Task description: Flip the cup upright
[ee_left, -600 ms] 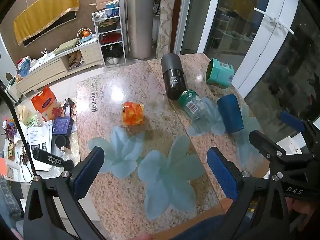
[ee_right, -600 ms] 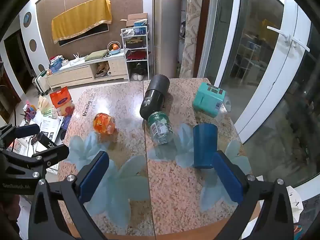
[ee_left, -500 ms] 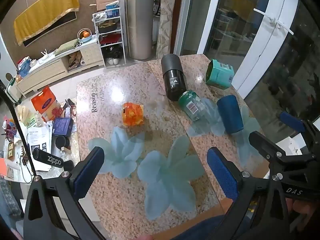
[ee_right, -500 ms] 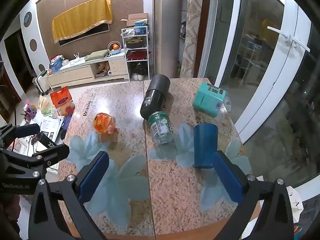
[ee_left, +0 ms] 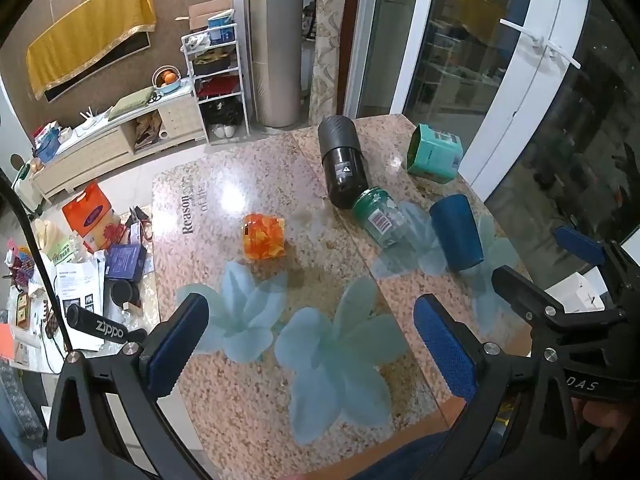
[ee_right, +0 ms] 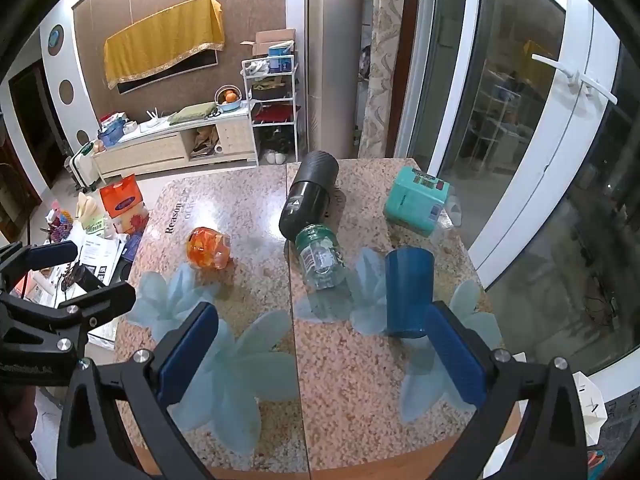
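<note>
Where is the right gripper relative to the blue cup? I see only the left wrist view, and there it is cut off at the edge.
Observer: In the right wrist view the right gripper is open and grips nothing.
Operator: Is the cup centred in its gap?
Observer: No. The blue cup sits off to one side, and its near end is hidden behind the right-hand finger.
Operator: Is something hidden from me near the window?
Observer: Yes. A pale translucent item shows just past the teal box, on its window side.
</note>
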Demonstrator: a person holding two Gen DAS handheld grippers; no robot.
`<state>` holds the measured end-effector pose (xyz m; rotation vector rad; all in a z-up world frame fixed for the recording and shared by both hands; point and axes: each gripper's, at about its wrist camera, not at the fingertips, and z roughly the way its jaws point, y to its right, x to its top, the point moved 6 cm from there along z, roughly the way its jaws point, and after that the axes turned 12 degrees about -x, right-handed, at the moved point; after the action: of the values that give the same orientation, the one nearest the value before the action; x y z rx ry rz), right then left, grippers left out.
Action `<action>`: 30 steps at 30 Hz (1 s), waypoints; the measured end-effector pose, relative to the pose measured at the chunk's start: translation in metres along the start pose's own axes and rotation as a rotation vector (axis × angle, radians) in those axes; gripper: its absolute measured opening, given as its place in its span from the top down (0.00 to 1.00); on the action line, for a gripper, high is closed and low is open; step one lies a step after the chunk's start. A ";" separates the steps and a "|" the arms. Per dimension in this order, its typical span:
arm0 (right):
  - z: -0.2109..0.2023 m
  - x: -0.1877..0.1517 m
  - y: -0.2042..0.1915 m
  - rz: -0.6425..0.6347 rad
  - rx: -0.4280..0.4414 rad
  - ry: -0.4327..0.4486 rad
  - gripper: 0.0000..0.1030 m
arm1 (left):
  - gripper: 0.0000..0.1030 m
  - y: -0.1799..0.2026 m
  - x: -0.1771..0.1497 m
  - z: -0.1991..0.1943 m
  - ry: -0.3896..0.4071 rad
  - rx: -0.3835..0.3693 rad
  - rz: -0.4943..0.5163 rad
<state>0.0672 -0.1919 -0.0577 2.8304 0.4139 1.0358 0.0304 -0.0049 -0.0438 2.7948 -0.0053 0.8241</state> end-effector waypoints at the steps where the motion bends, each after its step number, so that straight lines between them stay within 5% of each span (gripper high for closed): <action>1: -0.001 0.002 0.002 -0.001 -0.001 0.000 0.00 | 0.00 0.001 0.000 0.000 0.002 -0.005 0.000; 30: 0.015 0.008 0.026 0.023 0.002 -0.063 0.00 | 0.00 -0.002 0.011 0.042 -0.084 -0.022 -0.042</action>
<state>0.0889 -0.2147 -0.0593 2.8666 0.3777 0.9482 0.0618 -0.0110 -0.0725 2.7969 0.0300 0.6928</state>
